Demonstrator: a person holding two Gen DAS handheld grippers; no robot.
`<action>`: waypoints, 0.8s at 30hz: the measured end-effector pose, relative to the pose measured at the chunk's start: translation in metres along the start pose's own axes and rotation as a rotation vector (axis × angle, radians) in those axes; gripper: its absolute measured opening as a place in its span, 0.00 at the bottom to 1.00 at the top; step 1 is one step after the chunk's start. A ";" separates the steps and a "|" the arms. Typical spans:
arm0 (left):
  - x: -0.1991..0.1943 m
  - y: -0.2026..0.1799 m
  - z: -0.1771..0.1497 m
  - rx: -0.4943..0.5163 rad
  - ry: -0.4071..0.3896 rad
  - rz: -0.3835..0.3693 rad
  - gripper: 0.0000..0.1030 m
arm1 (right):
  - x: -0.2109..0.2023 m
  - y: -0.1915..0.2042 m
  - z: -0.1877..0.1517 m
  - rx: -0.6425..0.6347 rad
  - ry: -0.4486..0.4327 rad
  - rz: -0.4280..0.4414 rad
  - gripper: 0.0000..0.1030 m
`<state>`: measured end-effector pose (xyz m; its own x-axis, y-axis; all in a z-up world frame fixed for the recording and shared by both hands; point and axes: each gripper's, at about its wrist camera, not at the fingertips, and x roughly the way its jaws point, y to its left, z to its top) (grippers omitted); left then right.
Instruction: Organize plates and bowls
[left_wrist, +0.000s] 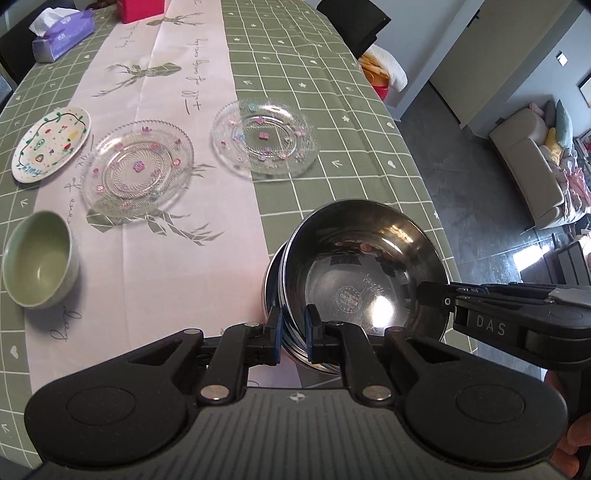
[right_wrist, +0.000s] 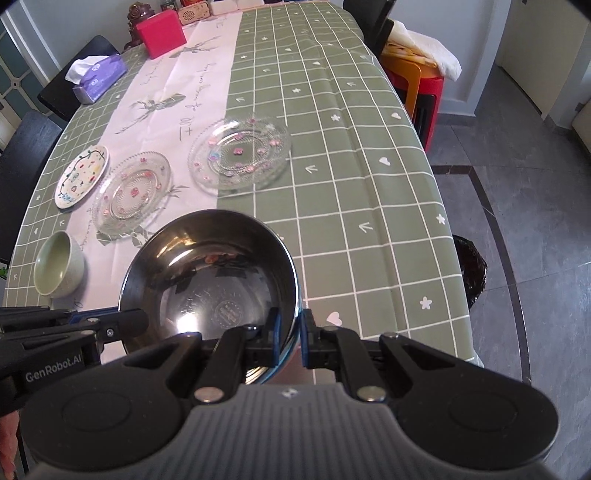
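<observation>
You are holding the shiny round steel bowl near the desk's right edge; left gripper and right gripper jaws are both pinching its rim.

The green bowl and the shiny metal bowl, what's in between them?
Only bare tablecloth lies between the green bowl and the metal bowl, no dishes. Both wrist views show this; the glass plates sit farther back.

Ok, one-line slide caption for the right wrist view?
Both grippers, right and left, clamp the steel bowl's rim above the tablecloth.
</observation>
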<state>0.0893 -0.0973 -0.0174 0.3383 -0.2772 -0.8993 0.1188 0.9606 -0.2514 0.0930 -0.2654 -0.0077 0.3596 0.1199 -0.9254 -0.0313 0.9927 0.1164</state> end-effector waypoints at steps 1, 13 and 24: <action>0.001 -0.001 0.000 0.004 0.003 0.002 0.13 | 0.002 -0.001 0.000 0.002 0.006 0.000 0.08; 0.008 0.002 0.000 0.017 0.010 0.027 0.13 | 0.018 0.001 0.000 -0.006 0.040 0.011 0.08; 0.017 0.006 0.001 0.012 0.030 0.018 0.13 | 0.027 0.002 0.001 -0.006 0.056 0.009 0.10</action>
<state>0.0966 -0.0964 -0.0338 0.3122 -0.2590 -0.9140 0.1245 0.9650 -0.2309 0.1033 -0.2606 -0.0324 0.3068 0.1296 -0.9429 -0.0405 0.9916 0.1231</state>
